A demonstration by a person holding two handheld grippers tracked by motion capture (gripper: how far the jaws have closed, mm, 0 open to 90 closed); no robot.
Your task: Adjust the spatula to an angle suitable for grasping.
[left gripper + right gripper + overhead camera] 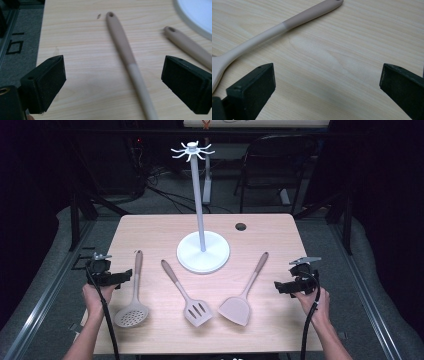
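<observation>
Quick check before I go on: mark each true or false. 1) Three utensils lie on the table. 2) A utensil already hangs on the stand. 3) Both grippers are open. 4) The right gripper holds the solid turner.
1) True: skimmer, slotted turner and solid turner lie flat on the table.
2) False: the stand carries nothing on its hooks.
3) True: left gripper and right gripper are open.
4) False: it is empty; the solid turner lies beside it.

Tongs [327, 92]: two black jaws set wide apart, nothing between them; pale wood-grain counter [352, 50] beneath; spatula [274, 30] lying flat at upper left, two-tone handle, apart from the jaws.
</observation>
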